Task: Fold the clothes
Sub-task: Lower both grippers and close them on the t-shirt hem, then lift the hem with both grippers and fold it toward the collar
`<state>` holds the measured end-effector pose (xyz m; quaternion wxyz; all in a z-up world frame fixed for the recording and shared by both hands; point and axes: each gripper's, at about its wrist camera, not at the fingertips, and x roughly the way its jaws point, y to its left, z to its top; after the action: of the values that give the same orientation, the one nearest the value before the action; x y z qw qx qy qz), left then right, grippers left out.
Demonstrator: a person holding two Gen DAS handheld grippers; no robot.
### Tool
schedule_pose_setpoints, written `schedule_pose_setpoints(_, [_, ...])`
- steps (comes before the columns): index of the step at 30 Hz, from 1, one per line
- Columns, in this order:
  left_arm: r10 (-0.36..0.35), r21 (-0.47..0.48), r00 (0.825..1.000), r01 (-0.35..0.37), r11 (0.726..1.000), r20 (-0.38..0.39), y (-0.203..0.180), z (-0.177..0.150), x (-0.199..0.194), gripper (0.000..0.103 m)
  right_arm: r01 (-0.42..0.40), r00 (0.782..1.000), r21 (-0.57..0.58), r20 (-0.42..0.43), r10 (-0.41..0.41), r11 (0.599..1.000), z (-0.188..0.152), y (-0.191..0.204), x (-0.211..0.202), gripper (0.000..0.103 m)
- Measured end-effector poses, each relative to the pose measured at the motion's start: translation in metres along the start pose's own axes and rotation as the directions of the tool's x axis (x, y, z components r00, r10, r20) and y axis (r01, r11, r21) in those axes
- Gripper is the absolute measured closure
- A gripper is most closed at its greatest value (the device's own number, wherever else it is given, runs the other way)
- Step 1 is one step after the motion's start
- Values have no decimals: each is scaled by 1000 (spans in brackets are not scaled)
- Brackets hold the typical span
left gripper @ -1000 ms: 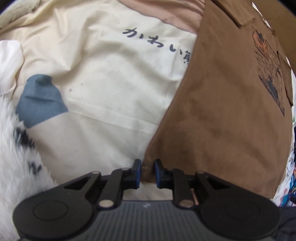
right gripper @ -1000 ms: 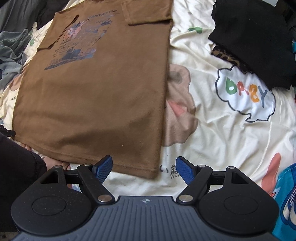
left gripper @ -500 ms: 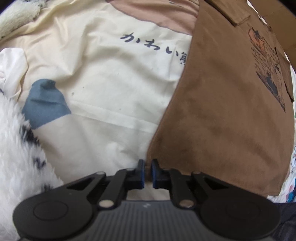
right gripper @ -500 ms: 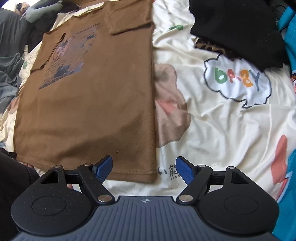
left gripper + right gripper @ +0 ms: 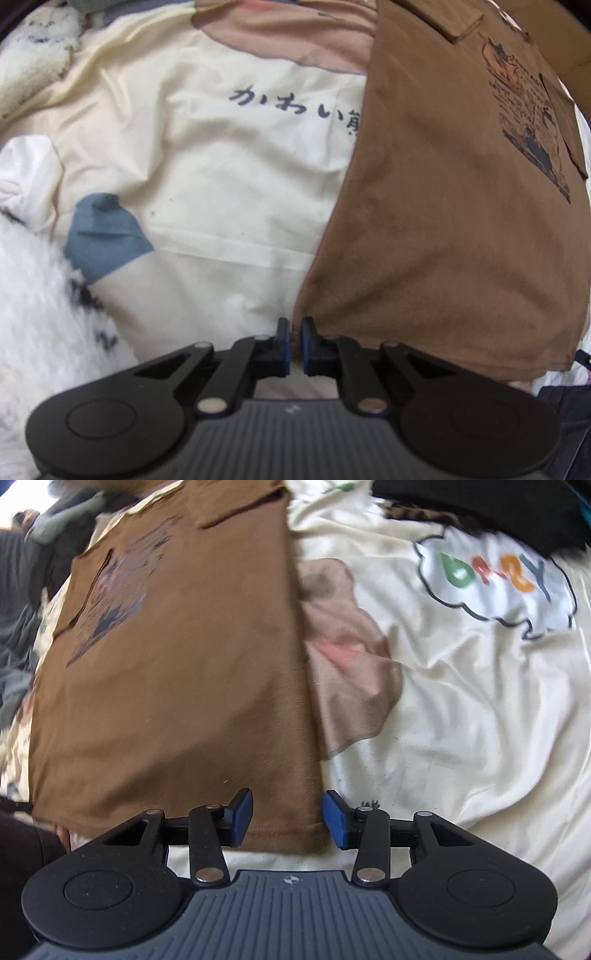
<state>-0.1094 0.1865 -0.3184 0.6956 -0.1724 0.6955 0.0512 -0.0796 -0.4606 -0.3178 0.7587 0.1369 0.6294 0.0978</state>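
A brown T-shirt [image 5: 443, 221] with a dark chest print lies flat on the cream printed bed sheet [image 5: 221, 166]. In the left wrist view my left gripper [image 5: 294, 343] is shut on the shirt's near hem corner, with its blue pads pinching the fabric edge. In the right wrist view the same brown T-shirt [image 5: 177, 683] spreads away from me. My right gripper [image 5: 288, 818] is open and straddles the other hem corner. One fingertip rests over the cloth and the other just outside its side edge.
A white fluffy item with dark marks [image 5: 33, 314] lies left of the left gripper. A pile of black clothes [image 5: 480, 506] sits at the far right of the sheet [image 5: 461, 720]. Grey garments [image 5: 14, 646] lie along the left, and a dark sleeve [image 5: 22, 842] is near the hem.
The left gripper's jaws closed onto the shirt's hem corner. The right gripper moved forward to the other hem corner and its jaws narrowed around it.
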Motion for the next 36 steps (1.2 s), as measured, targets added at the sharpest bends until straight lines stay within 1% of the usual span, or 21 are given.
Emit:
schedule_pose_setpoints(3, [20, -8, 999, -20, 1000, 31, 0, 2, -5, 98, 8, 1000, 6, -16, -8, 1000, -2, -5, 7, 57])
schedule_pose_setpoints(5, [30, -5, 999, -30, 1000, 41, -1, 3, -7, 99, 9, 1000, 3, -25, -9, 1000, -4, -5, 12, 62])
schedule_pose_setpoints(7, [36, 0, 998, -36, 999, 49, -4, 5, -8, 99, 5, 999, -5, -31, -5, 1000, -6, -3, 16, 62])
schedule_pose_setpoints(8, [37, -1, 998, -37, 999, 52, -4, 5, -8, 99, 6, 999, -7, -34, -6, 1000, -7, -2, 19, 64])
schedule_pose_setpoints(9, [36, -3, 998, -36, 999, 50, -5, 6, -8, 99, 7, 999, -10, -37, -7, 1000, -8, -1, 22, 69])
schedule_pose_setpoints(11, [35, -3, 999, -34, 999, 41, -6, 6, -7, 99, 8, 999, -12, -41, -8, 1000, -9, -1, 27, 70])
schedule_pose_setpoints(13, [32, 1, 999, -32, 999, 35, -7, 5, -8, 99, 6, 999, 7, -41, -6, 1000, -8, -2, 26, 95])
schedule_pose_setpoints(14, [31, 3, 999, -31, 1000, 33, -8, 4, -9, 99, 4, 999, 16, -41, -3, 1000, -7, -3, 25, 97])
schedule_pose_setpoints(16, [22, -2, 999, -22, 1000, 32, -10, 4, -13, 99, -7, 999, 18, -37, 7, 1000, -7, -3, 18, 98])
schedule_pose_setpoints(19, [-8, -20, 999, 9, 1000, 44, -11, 1, -25, 99, -15, 1000, 19, -22, 15, 1000, -6, -1, 4, 99])
schedule_pose_setpoints(25, [-47, -8, 996, 48, 999, 73, -14, -9, -53, 99, -16, 1000, -14, 23, 17, 1000, -3, 10, -30, 99])
schedule_pose_setpoints(26, [-55, -9, 995, 56, 998, 79, -9, -1, -59, 99, -18, 999, -19, 32, 19, 1000, -3, 12, -36, 99])
schedule_pose_setpoints(28, [-73, -14, 994, 74, 997, 87, -36, -9, -62, 99, -23, 998, -23, 50, 24, 999, -1, 17, -47, 100])
schedule_pose_setpoints(32, [-83, -6, 989, 84, 996, 119, -23, -13, -78, 100, -38, 996, -26, 83, 40, 999, 0, 22, -70, 100])
schedule_pose_setpoints(33, [-82, -2, 988, 83, 997, 130, -22, -17, -90, 100, -41, 995, -25, 92, 43, 999, -1, 23, -76, 100])
schedule_pose_setpoints(36, [-80, -13, 984, 83, 996, 157, -25, -23, -91, 100, -48, 992, -23, 112, 51, 999, -3, 25, -90, 100])
